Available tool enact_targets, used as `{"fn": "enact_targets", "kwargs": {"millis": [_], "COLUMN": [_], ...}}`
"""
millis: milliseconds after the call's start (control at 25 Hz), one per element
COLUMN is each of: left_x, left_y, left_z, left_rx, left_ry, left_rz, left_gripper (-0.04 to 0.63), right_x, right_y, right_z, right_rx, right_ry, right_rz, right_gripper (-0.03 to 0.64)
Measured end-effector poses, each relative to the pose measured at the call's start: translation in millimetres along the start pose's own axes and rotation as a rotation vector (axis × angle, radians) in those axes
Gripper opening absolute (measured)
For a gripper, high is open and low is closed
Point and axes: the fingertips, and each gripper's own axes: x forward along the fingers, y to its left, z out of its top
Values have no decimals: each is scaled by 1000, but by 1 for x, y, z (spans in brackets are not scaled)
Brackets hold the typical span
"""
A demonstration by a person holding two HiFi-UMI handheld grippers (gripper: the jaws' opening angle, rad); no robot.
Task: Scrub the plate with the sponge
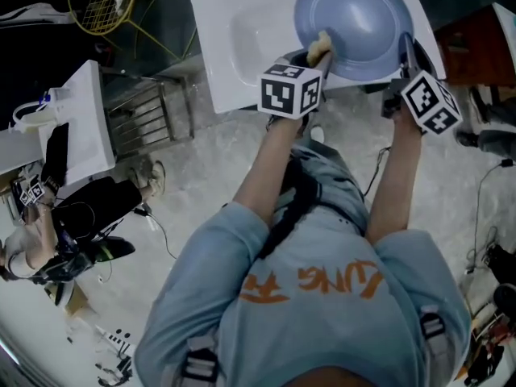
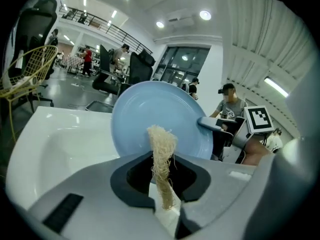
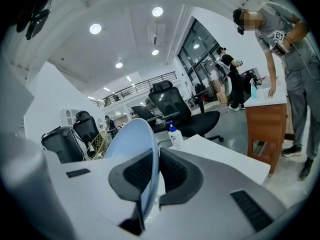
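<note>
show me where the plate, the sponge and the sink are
plate (image 1: 359, 18), head view, the middle of its blue face
sponge (image 2: 161, 144), left gripper view, its frayed upper end
sink (image 1: 230, 51), head view, bare white basin left of the plate

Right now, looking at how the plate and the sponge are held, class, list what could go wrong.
1. The right tool clamps the round pale-blue plate only at its thin rim. Scrubbing pressure could twist the plate loose and drop it into the white sink.
2. The left tool pinches the beige fibrous sponge as a narrow upright strip. It may fold over or pull out when pushed against the plate.
</note>
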Motion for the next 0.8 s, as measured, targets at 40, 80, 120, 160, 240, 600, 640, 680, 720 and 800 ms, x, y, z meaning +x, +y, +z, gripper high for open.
{"fn": "enact_targets", "kwargs": {"millis": [40, 80, 120, 160, 240, 600, 640, 680, 720, 800], "left_x": [-5, -10, -14, -18, -22, -37, -37, -37, -37, -36], "left_y": [9, 17, 25, 32, 38, 32, 33, 36, 40, 49], "left_z": [3, 6, 8, 11, 17, 74, 77, 78, 77, 71], "left_rx": [8, 14, 15, 10, -12, -35, -34, -37, -44, -69], "left_ry": [-8, -17, -26, -37, -61, -228, -235, -237, -236, -231], "left_rz": [27, 53, 74, 87, 93, 52, 53, 55, 59, 71], "left_gripper": [49, 49, 49, 49, 49, 49, 49, 49, 49, 49], "right_x": [1, 2, 3, 3, 5, -4, -5, -6, -7, -10], "right_y": [2, 5, 7, 8, 10, -12, -18, -24, -30, -42], "right_z": [1, 1, 1, 1, 1, 20, 20, 20, 19, 15], "right_rx": [-1, -2, -3, -4, -8, -12, -11, -9, -6, -4], "right_ry": [-1, -2, -2, -2, -2, -27, -26, -21, -13, 13], "right_rz": [6, 11, 16, 20, 23, -40, -56, -72, -89, -124], "right_gripper": [23, 23, 23, 23, 23, 21, 21, 21, 20, 20]}}
